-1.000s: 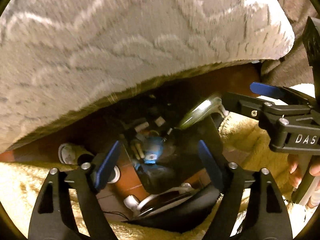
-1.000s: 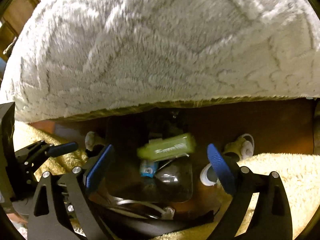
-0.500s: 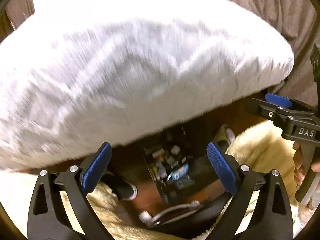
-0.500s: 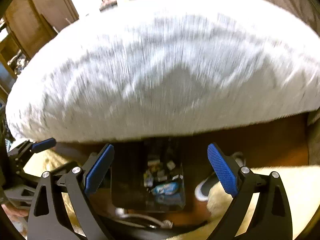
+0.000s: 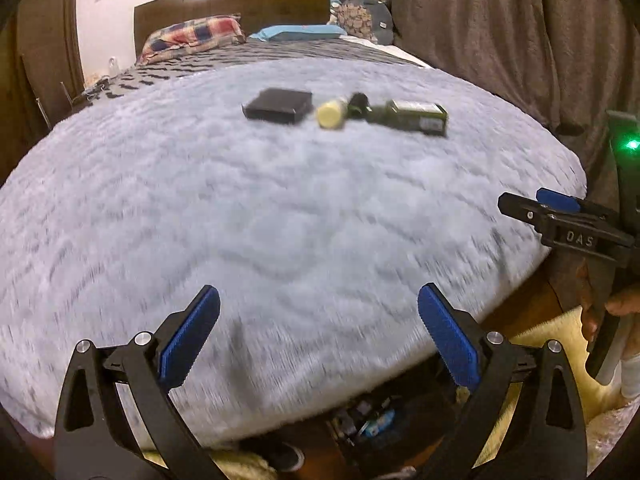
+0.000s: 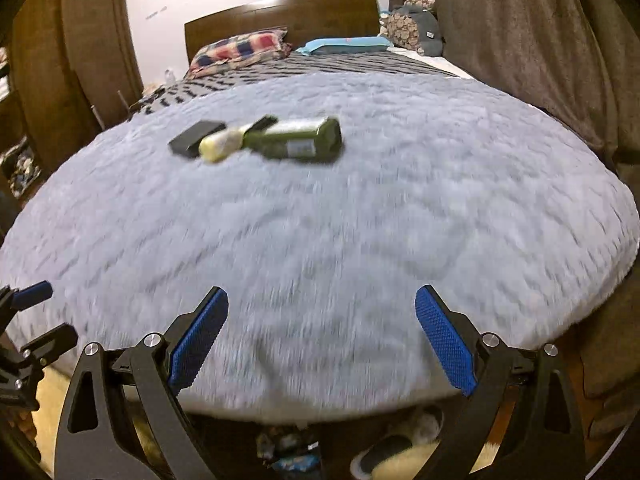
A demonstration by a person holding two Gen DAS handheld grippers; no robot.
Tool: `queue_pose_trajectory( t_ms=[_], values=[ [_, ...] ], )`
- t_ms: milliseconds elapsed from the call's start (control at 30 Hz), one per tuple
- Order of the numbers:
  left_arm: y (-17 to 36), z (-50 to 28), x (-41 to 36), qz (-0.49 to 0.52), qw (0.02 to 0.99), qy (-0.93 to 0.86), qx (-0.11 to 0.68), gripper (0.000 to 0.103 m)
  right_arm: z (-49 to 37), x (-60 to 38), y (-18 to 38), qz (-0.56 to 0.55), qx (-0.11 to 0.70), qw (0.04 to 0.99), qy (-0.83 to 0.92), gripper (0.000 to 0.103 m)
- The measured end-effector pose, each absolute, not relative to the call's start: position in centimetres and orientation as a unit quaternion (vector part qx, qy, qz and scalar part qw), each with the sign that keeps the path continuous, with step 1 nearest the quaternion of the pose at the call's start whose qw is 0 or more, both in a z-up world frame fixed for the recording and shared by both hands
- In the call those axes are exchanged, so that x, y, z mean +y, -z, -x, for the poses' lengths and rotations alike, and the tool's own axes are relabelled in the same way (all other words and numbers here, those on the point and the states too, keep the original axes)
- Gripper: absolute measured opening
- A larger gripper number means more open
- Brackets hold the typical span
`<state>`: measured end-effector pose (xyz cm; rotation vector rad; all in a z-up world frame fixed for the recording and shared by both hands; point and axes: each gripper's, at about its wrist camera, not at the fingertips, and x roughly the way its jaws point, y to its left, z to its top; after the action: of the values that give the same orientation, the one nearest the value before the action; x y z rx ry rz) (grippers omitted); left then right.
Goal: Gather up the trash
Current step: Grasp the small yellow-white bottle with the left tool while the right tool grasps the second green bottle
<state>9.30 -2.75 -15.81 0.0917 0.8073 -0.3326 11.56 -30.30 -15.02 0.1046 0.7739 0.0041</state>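
On the fluffy grey blanket covering the foot of the bed, three pieces of trash lie in a row toward its far side, all blurred. Leftmost on the blanket is a flat black box; just right of it lies a pale yellow cylinder, and right again a dark green bottle on its side, seemingly touching the cylinder. At the blanket's near edge the left tool hangs with its blue pads spread wide, holding nothing. The right tool, to its right, is likewise spread wide and empty. Below the blanket's near edge, on the floor, sits a dark bin with small scraps inside, flanked by a cream rug. Beyond the blanket's far side are a plaid pillow, a blue pillow and a brown curtain.
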Motion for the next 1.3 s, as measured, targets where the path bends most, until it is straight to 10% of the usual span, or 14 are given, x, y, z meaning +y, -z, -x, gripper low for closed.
queue_pose_trajectory(
  t_ms=[833,1067,1300],
  values=[
    [16.1,-23.9,-7.1,-0.063,0.896,0.166,0.408,0.094,-30.5,-28.5,16.1,0.035,0.417,0.908,0.012,0.096],
    [15.8,-27.4,-9.5,-0.058,0.894,0.191,0.402,0.086,-31.5,-31.3,16.2,-0.021,0.422,0.906,0.003,0.053],
    [16.5,-31.1,-11.1,-0.055,0.882,0.207,0.42,0.06,-30.0,-32.5,16.3,-0.034,0.421,0.906,-0.017,0.053]
  ],
)
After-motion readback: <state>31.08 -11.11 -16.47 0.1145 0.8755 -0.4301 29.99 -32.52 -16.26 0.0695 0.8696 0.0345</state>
